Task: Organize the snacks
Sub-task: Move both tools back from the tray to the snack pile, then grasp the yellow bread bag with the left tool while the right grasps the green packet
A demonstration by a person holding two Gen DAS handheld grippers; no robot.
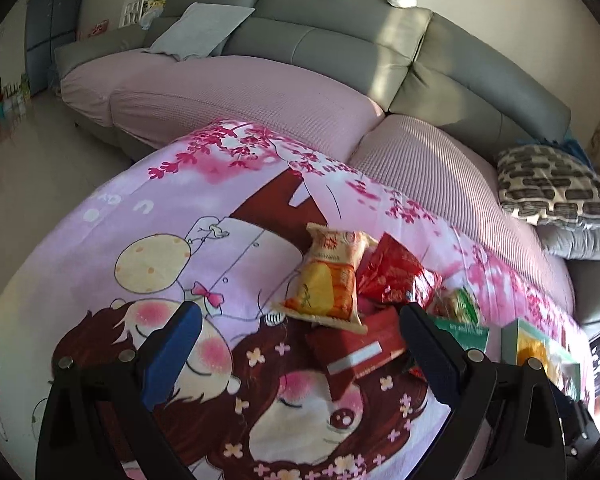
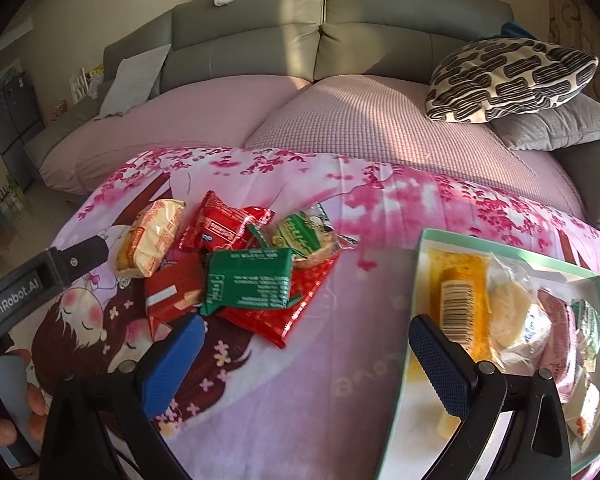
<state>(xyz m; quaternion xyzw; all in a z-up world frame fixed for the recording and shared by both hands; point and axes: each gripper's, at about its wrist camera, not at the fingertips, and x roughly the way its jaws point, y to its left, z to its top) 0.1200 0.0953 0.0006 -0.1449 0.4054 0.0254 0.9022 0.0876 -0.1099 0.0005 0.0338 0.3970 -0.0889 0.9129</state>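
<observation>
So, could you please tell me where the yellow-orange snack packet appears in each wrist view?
Left wrist: the yellow-orange snack packet sits at centre, at the front left of the snack pile, beyond the open jaws.
Right wrist: the same packet lies at the pile's left edge, left of centre.
Shared landmark: the dark red box with a white stripe, next to the packet in both views.

Your left wrist camera looks low and close across the pink cloth (image 1: 140, 240) toward the sofa (image 1: 340, 40) at 12 o'clock. Your right one faces likewise. Both share the snack pile (image 2: 240, 264), at 1 o'clock left, 11 o'clock right.
</observation>
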